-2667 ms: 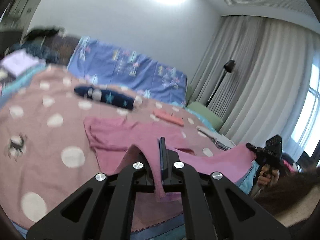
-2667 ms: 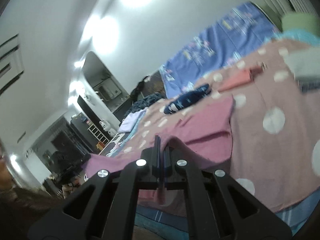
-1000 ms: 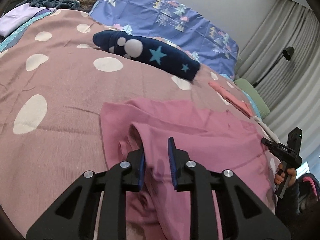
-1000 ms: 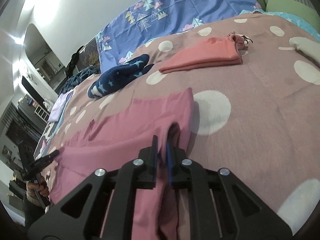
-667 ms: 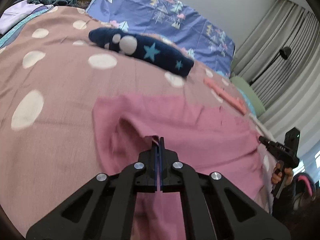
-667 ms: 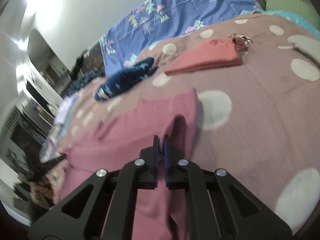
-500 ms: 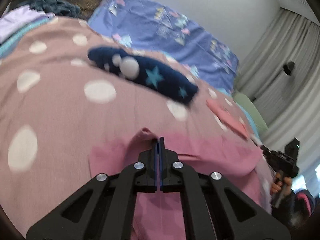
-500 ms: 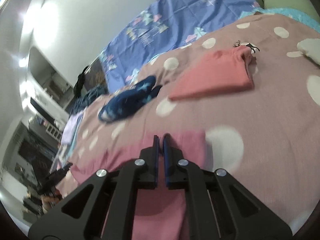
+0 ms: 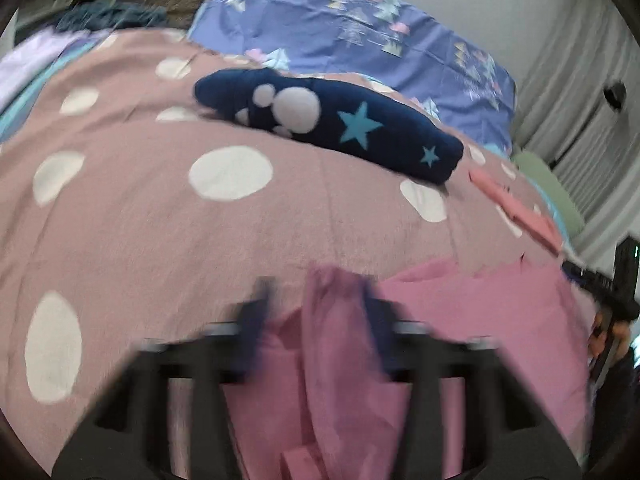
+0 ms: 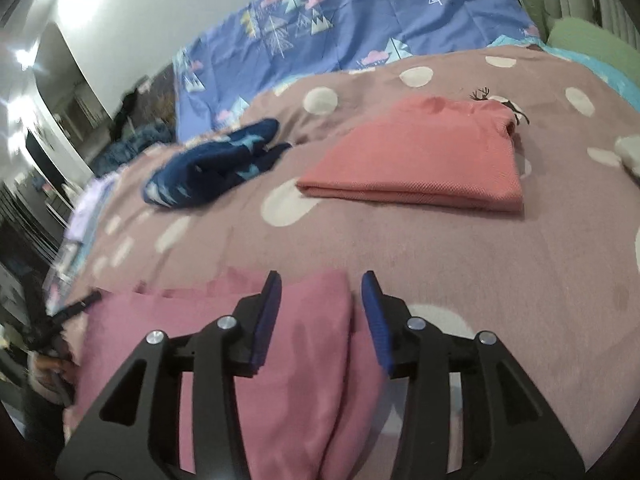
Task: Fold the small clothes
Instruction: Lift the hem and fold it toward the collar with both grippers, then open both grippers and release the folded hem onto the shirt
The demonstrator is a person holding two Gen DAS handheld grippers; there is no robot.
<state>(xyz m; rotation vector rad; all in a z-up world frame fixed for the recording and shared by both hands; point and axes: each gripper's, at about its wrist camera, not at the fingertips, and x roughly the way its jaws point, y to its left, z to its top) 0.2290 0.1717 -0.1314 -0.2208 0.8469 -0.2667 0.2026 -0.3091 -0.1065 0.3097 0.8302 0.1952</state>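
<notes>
A pink garment (image 9: 472, 312) lies on the dotted bedspread (image 9: 168, 240), folded over with its far edge doubled back. My left gripper (image 9: 316, 312) is open and blurred, its jaws either side of a raised fold at the garment's left end. In the right wrist view the same pink garment (image 10: 304, 344) lies between the open jaws of my right gripper (image 10: 320, 292), at its right end. Neither gripper holds the cloth.
A dark blue star-patterned garment (image 9: 328, 128) lies further back, also in the right wrist view (image 10: 216, 168). A folded coral garment (image 10: 424, 160) lies at the right. A blue patterned sheet (image 9: 360, 44) covers the bed's far side. A grey curtain (image 9: 580, 92) hangs at the right.
Both grippers carried the garment's near edge forward over itself, then opened and let the cloth go. Half a second ago both were shut on it.
</notes>
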